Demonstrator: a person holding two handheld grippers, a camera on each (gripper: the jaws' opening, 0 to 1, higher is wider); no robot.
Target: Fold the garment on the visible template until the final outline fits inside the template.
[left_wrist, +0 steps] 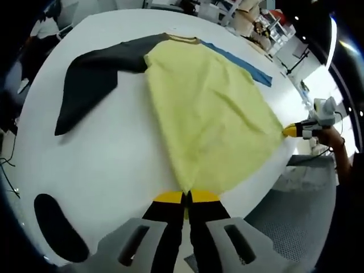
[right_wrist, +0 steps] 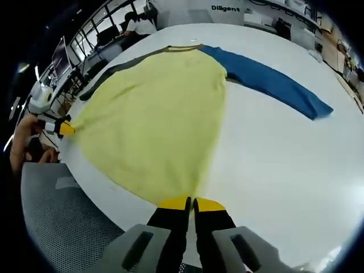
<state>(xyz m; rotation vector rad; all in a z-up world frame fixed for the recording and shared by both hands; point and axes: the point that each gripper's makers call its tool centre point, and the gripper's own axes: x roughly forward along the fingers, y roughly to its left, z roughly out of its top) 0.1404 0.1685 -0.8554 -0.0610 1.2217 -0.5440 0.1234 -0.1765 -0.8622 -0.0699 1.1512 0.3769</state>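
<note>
I see one shirt (left_wrist: 210,119), yellow body spread flat on the white table (left_wrist: 114,165), with two sleeves: a dark one (left_wrist: 94,79) and a blue one (right_wrist: 267,79). My left gripper (left_wrist: 186,198) is clamped on one hem corner, my right gripper (right_wrist: 191,202) clamped on the other. One mesh chair (right_wrist: 62,222) sits beside the table.

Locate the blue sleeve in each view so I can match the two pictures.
Left gripper view: the blue sleeve is a thin strip at upper right, behind the yellow body.
Right gripper view: it runs from top centre to the right, flat on the white table.
Shared landmark: the garment's neckline.
</note>
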